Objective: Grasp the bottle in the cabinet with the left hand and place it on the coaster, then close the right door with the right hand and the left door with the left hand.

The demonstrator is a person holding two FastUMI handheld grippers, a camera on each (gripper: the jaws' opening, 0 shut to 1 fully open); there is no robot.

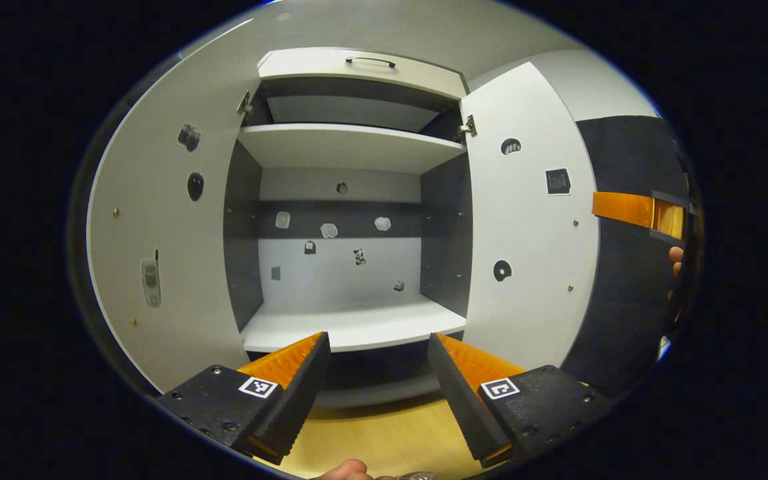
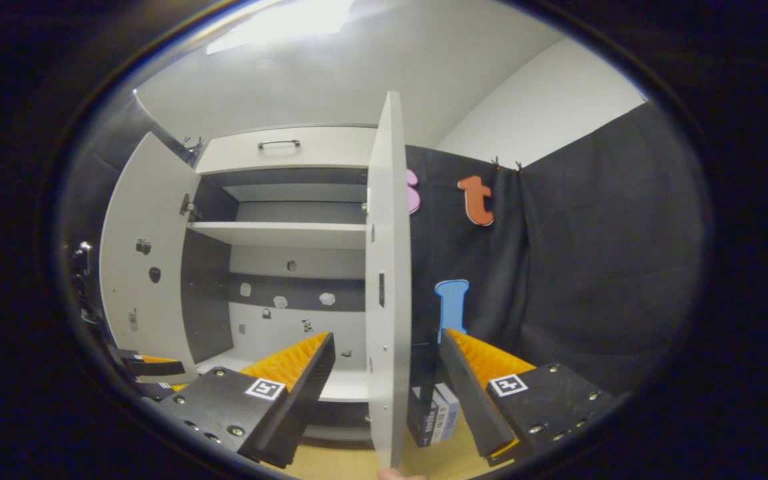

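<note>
In the left gripper view the left claw (image 1: 377,380) stands wide open with nothing between its fingers, held in front of the cabinet (image 1: 351,200) above the wooden table (image 1: 384,433); both doors stand swung out, the left door (image 1: 164,233) to one side and the right door (image 1: 524,227) to the other; the lower shelf (image 1: 351,323) and the upper shelf (image 1: 351,143) lie bare, and a drawer front with a dark handle (image 1: 371,61) sits above them; I cannot tell where the bottle or the coaster is; at the right edge of this view the other gripper appears, with fingertips of a hand (image 1: 676,260) just below it.

In the right gripper view the right claw (image 2: 387,380) is also wide open and holds nothing; the right door (image 2: 387,280) is seen edge-on, rising between its two fingers, though whether either touches it I cannot tell; a small box (image 2: 434,413) stands on the table (image 2: 437,460) just beyond the door; the left door (image 2: 144,253) hangs open at the far side.
</note>
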